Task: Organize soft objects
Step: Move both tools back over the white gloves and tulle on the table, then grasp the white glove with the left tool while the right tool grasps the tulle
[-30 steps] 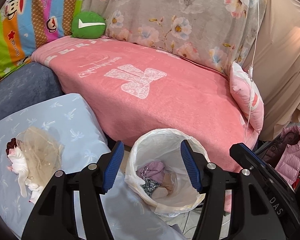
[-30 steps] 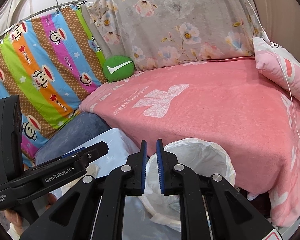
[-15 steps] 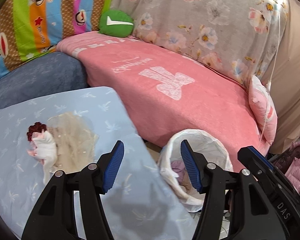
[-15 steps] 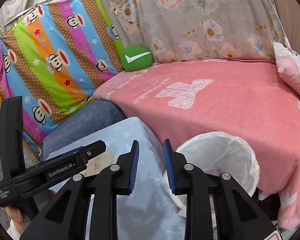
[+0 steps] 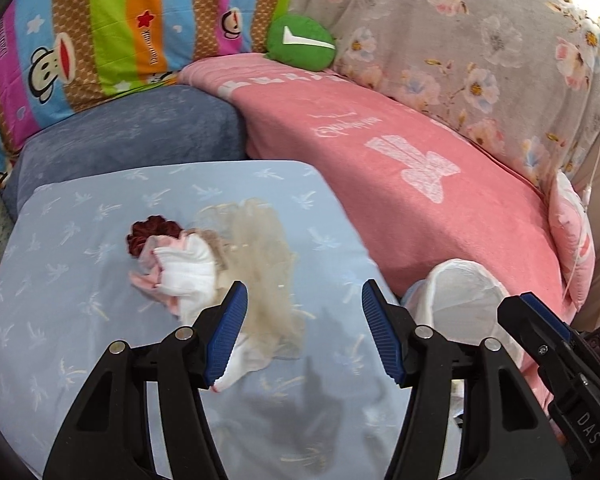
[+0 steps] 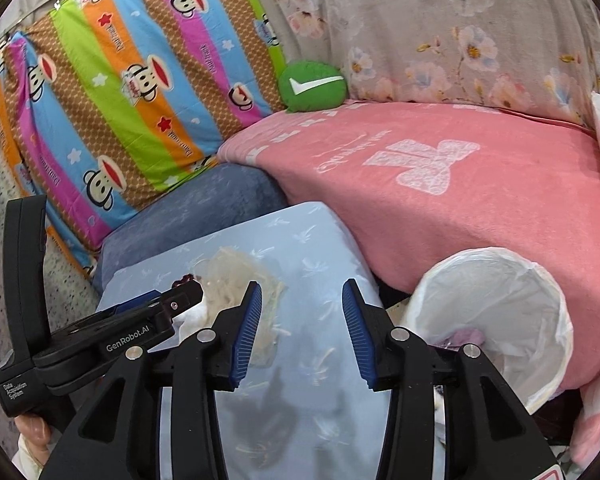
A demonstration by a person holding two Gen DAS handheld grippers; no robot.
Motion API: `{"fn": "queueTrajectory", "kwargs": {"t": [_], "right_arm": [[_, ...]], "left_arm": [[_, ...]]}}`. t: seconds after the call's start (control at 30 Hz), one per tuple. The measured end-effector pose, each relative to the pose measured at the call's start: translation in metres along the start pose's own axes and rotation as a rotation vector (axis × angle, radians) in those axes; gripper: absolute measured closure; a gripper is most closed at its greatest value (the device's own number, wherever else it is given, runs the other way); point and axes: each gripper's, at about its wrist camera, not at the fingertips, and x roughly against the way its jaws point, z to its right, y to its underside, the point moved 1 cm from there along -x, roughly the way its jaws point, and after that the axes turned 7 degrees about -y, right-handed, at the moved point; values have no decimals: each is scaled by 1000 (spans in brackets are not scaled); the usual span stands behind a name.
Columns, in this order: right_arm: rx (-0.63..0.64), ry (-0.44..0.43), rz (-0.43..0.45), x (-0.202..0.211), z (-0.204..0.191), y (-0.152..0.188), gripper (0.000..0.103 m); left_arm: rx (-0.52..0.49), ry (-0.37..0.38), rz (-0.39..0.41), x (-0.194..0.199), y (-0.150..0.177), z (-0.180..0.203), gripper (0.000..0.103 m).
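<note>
With both grippers, left [image 5: 302, 334] and right [image 6: 300, 334], spread empty, we judge the doll [image 5: 188, 268] at centre-left light, limp; grasp its white bodice.

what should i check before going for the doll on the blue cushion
1. Left claw open: ok, its blue pads stand wide apart with nothing between them.
2. Right claw open: ok, also spread and empty.
3. Target exposed: ok, the small doll in a white dress with dark red hair and a beige tulle veil lies alone on the pale blue palm-print cushion.
4. Left claw lined up: not ok, the doll's body sits left of the gap; only the veil lies between the pads.
5. White-lined bin mouth clear: ok, open beside the cushion, a few items at the bottom.
6. Claws clear of each other: cannot tell.
</note>
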Motion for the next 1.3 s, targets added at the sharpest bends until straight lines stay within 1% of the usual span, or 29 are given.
{"fn": "queueTrajectory", "kwargs": {"t": [0.1,0.17,0.23,0.37,0.4,0.47,0.6,0.77,0.97,1.03,1.07,1.1,1.13,1.17,1.2,1.23,1.27,1.3], "right_arm": [[15,-15,-30,-16,-13,4,57],[20,-27,-53,-29,-22,7,57],[22,-39,-75,-42,-29,11,56],[16,-63,-120,-68,-41,17,56],[13,-68,-130,-76,-44,18,55],[11,-74,-147,-89,-48,22,49],[10,-80,-185,-119,-57,28,48],[25,-74,-215,-153,-66,33,48],[29,-74,-241,-180,-70,37,48],[32,-74,-252,-188,-70,39,52],[34,-73,-259,-191,-69,41,59],[34,-72,-270,-195,-69,43,63],[34,-72,-278,-198,-67,44,71],[31,-69,-287,-201,-65,46,82],[29,-66,-297,-203,-63,47,87],[27,-64,-305,-204,-60,49,96],[23,-63,-309,-204,-58,50,100],[17,-59,-307,-203,-55,52,100]], "left_arm": [[15,-42,5,-3,3,-18,37],[26,-71,0,-6,5,-31,31],[36,-94,-7,-9,8,-43,29],[62,-121,-30,-17,12,-67,28],[67,-127,-34,-18,13,-72,28],[78,-139,-43,-21,15,-82,28],[107,-152,-67,-28,19,-103,28],[124,-158,-86,-37,22,-115,27],[132,-142,-106,-47,23,-119,27],[129,-136,-111,-52,23,-117,27],[126,-130,-112,-54,22,-116,27],[123,-121,-114,-56,22,-114,27],[121,-116,-115,-58,21,-112,27],[118,-110,-117,-60,21,-110,27],[116,-105,-120,-63,20,-109,27],[113,-100,-125,-66,20,-107,27],[111,-96,-127,-68,19,-104,27],[108,-87,-129,-71,19,-102,27]]}}
